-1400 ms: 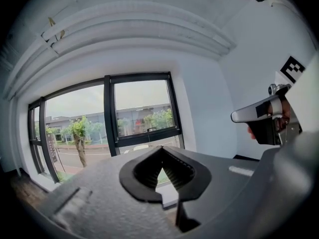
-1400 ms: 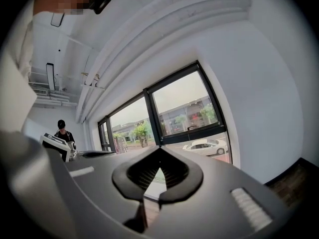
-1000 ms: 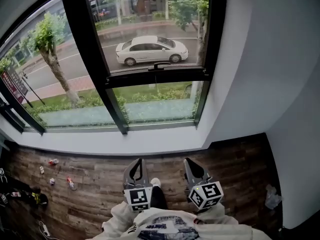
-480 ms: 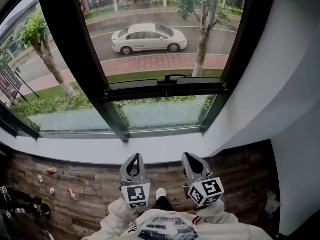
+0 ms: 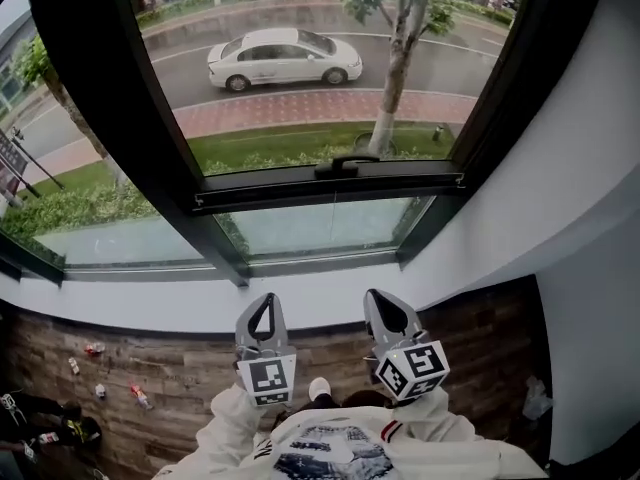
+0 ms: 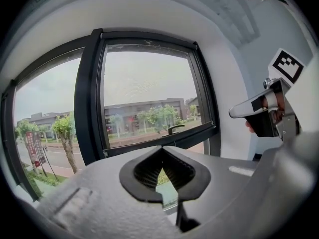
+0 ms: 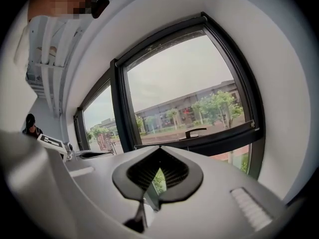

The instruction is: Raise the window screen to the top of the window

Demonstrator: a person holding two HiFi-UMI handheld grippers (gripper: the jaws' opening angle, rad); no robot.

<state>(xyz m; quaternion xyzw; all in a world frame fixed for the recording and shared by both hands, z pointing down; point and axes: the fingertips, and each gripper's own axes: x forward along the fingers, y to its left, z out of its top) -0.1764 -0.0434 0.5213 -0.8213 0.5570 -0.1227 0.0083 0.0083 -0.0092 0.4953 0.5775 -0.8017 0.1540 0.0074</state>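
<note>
Two tongs — left gripper (image 5: 263, 308) and right gripper (image 5: 386, 308), both clenched and empty — sit side by side, well apart from the far window screen handle (image 5: 342, 164).

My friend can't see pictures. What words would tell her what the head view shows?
The left gripper and the right gripper, both shut and empty, point toward a black-framed window whose crossbar carries a handle. Outside are a white car, a road and trees; below is wooden floor.
</note>
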